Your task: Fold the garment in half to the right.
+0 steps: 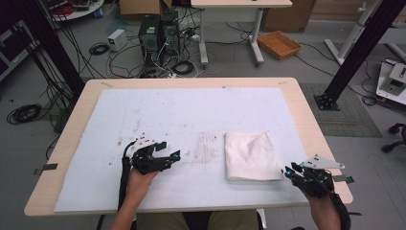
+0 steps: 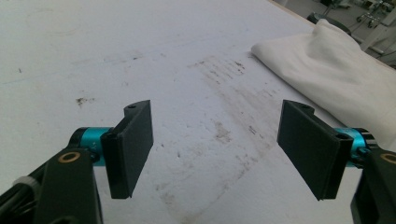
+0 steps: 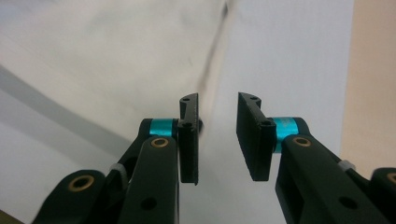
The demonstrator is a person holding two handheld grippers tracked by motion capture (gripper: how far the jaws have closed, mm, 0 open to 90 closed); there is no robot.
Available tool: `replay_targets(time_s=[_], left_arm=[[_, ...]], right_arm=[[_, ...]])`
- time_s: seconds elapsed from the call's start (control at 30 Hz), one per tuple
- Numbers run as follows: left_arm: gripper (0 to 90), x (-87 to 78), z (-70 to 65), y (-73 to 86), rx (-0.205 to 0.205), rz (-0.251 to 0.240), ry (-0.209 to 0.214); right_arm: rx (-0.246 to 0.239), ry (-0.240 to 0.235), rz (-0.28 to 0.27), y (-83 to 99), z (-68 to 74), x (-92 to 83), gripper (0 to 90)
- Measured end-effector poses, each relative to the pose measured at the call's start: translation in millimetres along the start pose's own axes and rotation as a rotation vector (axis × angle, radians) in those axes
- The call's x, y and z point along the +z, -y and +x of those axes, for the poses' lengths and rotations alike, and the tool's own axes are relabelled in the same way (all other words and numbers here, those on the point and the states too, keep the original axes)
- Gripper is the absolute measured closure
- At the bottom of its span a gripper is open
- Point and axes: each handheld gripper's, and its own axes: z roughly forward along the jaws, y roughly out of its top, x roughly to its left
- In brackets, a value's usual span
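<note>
- A shallow orange tray (image 1: 279, 44) sat on the floor beyond the far edge of the table (image 1: 306, 115); I could not make out anything lying in it.
- A cardboard box (image 1: 139, 6) stood at the top of the high view, behind the two dark computer towers (image 1: 158, 33); its contents were hidden from me.
- On the table itself lay a white foam mat (image 1: 182, 115), stained with brown smudges near its middle.
- The folded white cloth (image 1: 250, 155) lay on the right half of that mat, toward my side of the table, flat apart from a raised crease across its upper part.
- My left gripper (image 1: 167, 152) rested on the mat to the left of the cloth, well apart from it, with the stained patch between the two.
- In the left gripper view, its jaws stood wide apart with nothing but bare mat between them, and the cloth (image 2: 331, 70) lay ahead and to the right, beyond the right jaw.
- My right gripper (image 1: 291, 168) sat just beside the cloth's near right corner, at the mat's right edge, not touching it as far as I could tell.
- In the right gripper view, its jaws were a narrow gap apart, gripping nothing.
- In that same view the cloth (image 3: 107, 51) spread blurred ahead and to the left, its edge running down toward the gap between the jaws, with mat and bare table wood on the right.
</note>
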Motion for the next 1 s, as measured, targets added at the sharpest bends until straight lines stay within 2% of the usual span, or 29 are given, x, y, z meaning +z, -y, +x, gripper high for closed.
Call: replay_targets(time_s=[0.07, 0.1, 0.17, 0.2, 0.23, 0.3, 0.37, 0.4, 0.47, 0.5, 0.57, 0.6, 0.67, 0.7, 0.77, 0.8, 0.87, 0.9, 0.93, 0.97, 1.0], left_arm=[[26.9, 0.4, 0.3, 0.1, -0.001, 0.001, 0.000], [27.0, 0.6, 0.3, 0.1, -0.002, 0.000, -0.001], [26.9, 0.4, 0.6, 0.1, 0.002, 0.003, -0.001], [26.9, 0.1, 0.7, -0.1, 0.002, 0.002, -0.001], [26.9, -0.6, 0.8, -0.2, 0.003, 0.000, -0.005], [26.9, -1.8, 1.5, -0.5, 0.005, -0.010, -0.013], [26.9, -3.5, 2.9, -0.8, 0.008, -0.020, -0.017], [26.9, -4.3, 3.8, -1.1, 0.006, -0.026, -0.018], [26.9, -6.4, 4.5, -1.6, 0.003, -0.039, -0.030], [26.9, -7.2, 4.7, -1.7, 0.003, -0.039, -0.031], [26.9, -9.1, 4.7, -1.3, 0.002, -0.043, -0.035], [26.9, -10.1, 4.8, -0.8, 0.003, -0.047, -0.036], [26.9, -12.2, 5.3, -0.2, 0.003, -0.052, -0.031], [26.9, -12.8, 5.8, -0.3, 0.006, -0.049, -0.030], [26.9, -13.1, 7.2, -0.6, 0.000, -0.047, -0.039], [26.9, -13.0, 7.3, -0.4, -0.009, -0.049, -0.039], [26.9, -13.2, 7.3, -0.2, -0.003, -0.044, -0.039], [26.9, -13.4, 6.7, 0.1, -0.004, -0.045, -0.037], [26.9, -13.6, 6.5, 0.3, -0.002, -0.044, -0.034], [26.9, -14.1, 7.0, 0.4, 0.001, -0.044, -0.033], [26.9, -14.3, 7.6, 0.7, -0.001, -0.045, -0.034]], right_arm=[[-0.032, -0.037, -0.080, -8.0, 5.0, 0.1, 67.8], [-0.045, -0.070, -0.101, -12.2, 8.6, 4.5, 67.6], [-0.091, -0.121, -0.108, -19.7, 15.0, 20.1, 67.0], [-0.096, -0.172, -0.071, -23.9, 18.0, 41.4, 67.0], [-0.096, -0.172, -0.071, -23.9, 18.0, 41.4, 67.0], [-0.094, -0.181, -0.009, -22.8, 18.3, 59.2, 67.0], [-0.096, -0.143, 0.074, -15.2, 15.1, 68.1, 63.2], [-0.050, -0.149, 0.067, -9.1, 6.7, 62.4, 60.0], [-0.039, -0.138, 0.073, -6.3, 3.2, 58.9, 58.8], [-0.018, -0.144, 0.071, -2.7, -0.6, 55.5, 56.9], [-0.006, -0.164, 0.056, -0.5, -4.7, 48.9, 51.5], [-0.006, -0.164, 0.056, -0.5, -4.7, 48.9, 51.5], [-0.001, -0.165, -0.063, -8.4, -7.6, 38.5, 44.2], [-0.001, -0.165, -0.063, -8.4, -7.6, 38.5, 44.2], [-0.001, -0.176, -0.155, -20.5, -10.3, 38.9, 47.2], [-0.015, -0.171, -0.176, -27.7, -11.3, 43.2, 51.0], [-0.033, -0.172, -0.153, -41.5, -13.1, 58.9, 62.0], [-0.029, -0.175, -0.125, -47.5, -14.2, 70.1, 67.7], [-0.019, -0.179, -0.081, -52.3, -15.4, 82.2, 71.0], [-0.012, -0.152, 0.022, -57.1, -17.0, 105.5, 75.0], [-0.012, -0.152, 0.022, -57.1, -17.0, 105.5, 75.0]])
